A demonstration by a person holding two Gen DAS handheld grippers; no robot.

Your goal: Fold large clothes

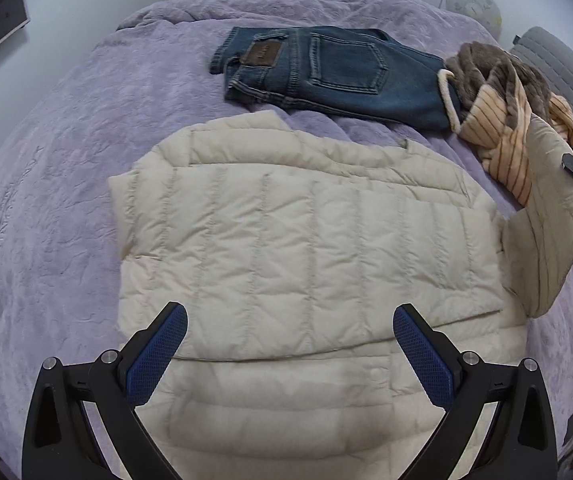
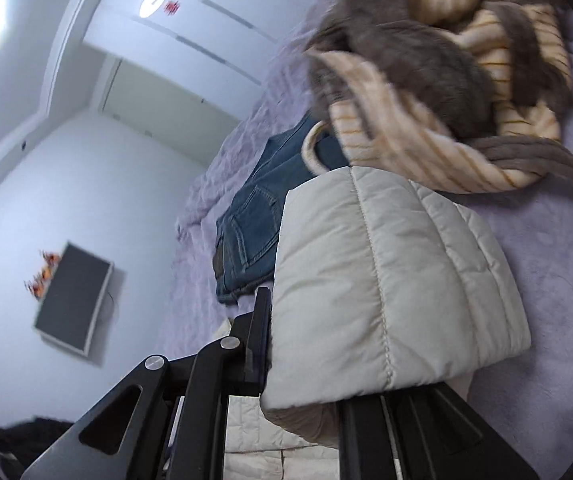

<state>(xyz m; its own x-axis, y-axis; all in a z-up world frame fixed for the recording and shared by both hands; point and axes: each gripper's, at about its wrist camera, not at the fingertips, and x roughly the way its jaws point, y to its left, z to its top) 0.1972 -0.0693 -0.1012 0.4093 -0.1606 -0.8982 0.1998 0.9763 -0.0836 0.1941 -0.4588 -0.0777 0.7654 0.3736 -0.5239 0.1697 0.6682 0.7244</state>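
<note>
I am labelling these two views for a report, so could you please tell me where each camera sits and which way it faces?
Left wrist: on the left gripper, looking steeply down at the cream puffer jacket on the purple bedspread; its open fingers show.
Right wrist: on the right gripper, rolled, facing across the bed; its fingers pinch a lifted jacket sleeve.
Shared: the jacket, the folded jeans, the striped garment and the bedspread.

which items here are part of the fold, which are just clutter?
In the job:
- cream puffer jacket, spread on the bed
- its sleeve, clamped in the right gripper
- left gripper, open over the hem

Lying about:
- folded jeans
- brown and striped garment heap
- purple bedspread
</note>
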